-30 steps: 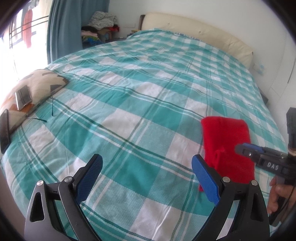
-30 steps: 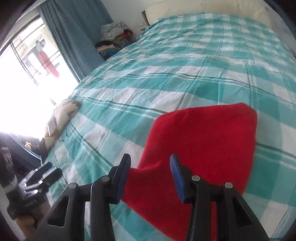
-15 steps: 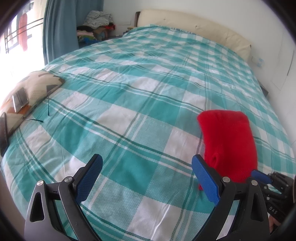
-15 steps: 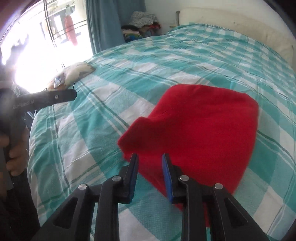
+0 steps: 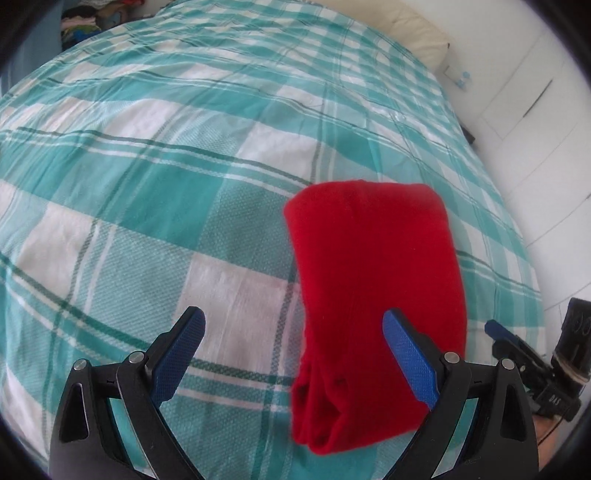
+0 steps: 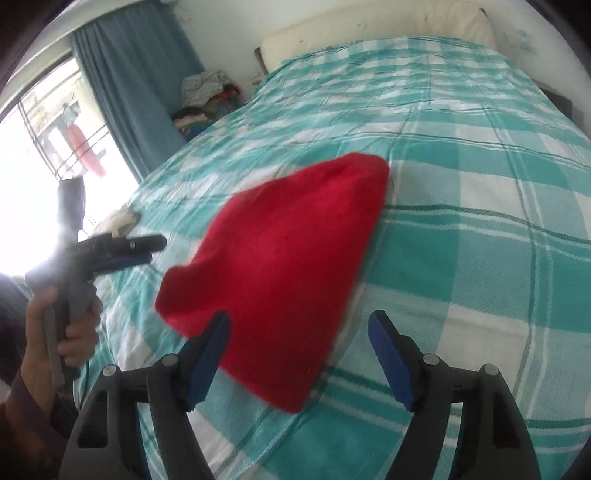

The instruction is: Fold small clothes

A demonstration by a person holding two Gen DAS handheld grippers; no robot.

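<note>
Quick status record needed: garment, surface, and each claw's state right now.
garment: red cloth, folded into a long bundle, lying flat
surface: teal and white checked bedspread
left claw: open, empty, near end of cloth lies between its tips
right claw: open, jaws just opened, cloth lies below, not pinched
background: clothes pile by blue curtain

A teal-and-white checked bedspread (image 5: 155, 192) covers the bed, with a cream headboard (image 6: 373, 35) along the far wall. A blue curtain (image 6: 136, 85) hangs at far left beside a bright window (image 6: 44, 122). A pile of clothes (image 6: 203, 99) sits between curtain and bed.
</note>
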